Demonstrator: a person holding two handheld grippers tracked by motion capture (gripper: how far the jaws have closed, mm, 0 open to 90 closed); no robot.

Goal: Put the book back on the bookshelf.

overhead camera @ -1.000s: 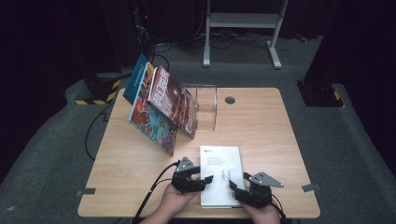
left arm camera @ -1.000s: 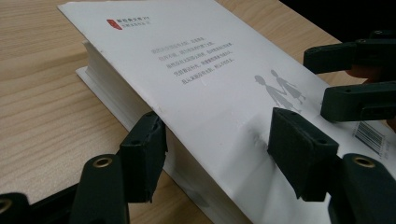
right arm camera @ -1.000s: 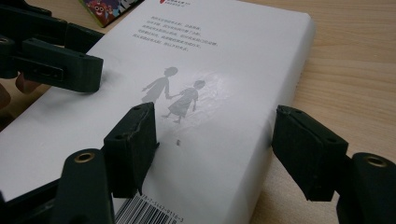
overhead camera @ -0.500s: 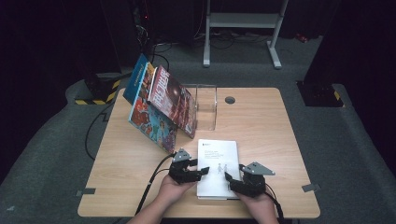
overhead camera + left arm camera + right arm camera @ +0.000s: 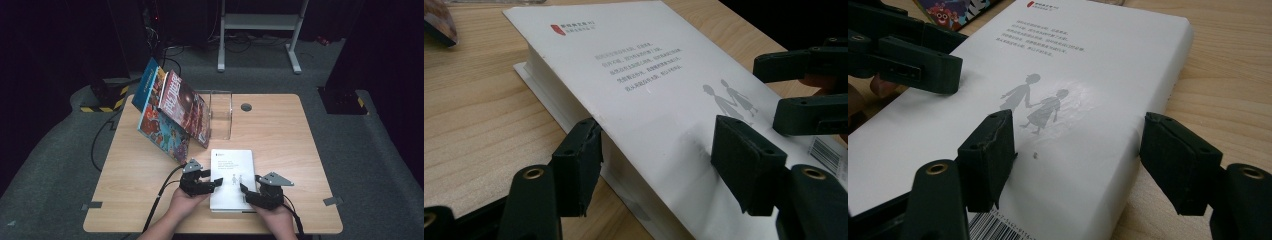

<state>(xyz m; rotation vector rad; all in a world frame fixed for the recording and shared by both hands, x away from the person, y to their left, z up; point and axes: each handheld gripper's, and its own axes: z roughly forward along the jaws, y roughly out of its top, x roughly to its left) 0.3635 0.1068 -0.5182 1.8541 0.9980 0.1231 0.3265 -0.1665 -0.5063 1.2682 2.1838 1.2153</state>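
Looks like a lab or recording studio setup, not a home: a lone wooden bench is set on grey carpet, ringed by black curtains. Cables are trailed across the floor, hazard-striped tape is stuck down, and a white metal stand is parked behind.

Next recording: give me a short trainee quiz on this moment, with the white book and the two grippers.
1. Choose one: the white book is A) lying flat on the table, B) standing upright on its spine, C) held up in the air.
2. True or false: the left gripper and the right gripper are both at the same long edge of the book.
3. Fill in: the cover shows two grey figures holding ___.
Key: 1 A; 2 false, they are at opposite long edges; 3 hands.
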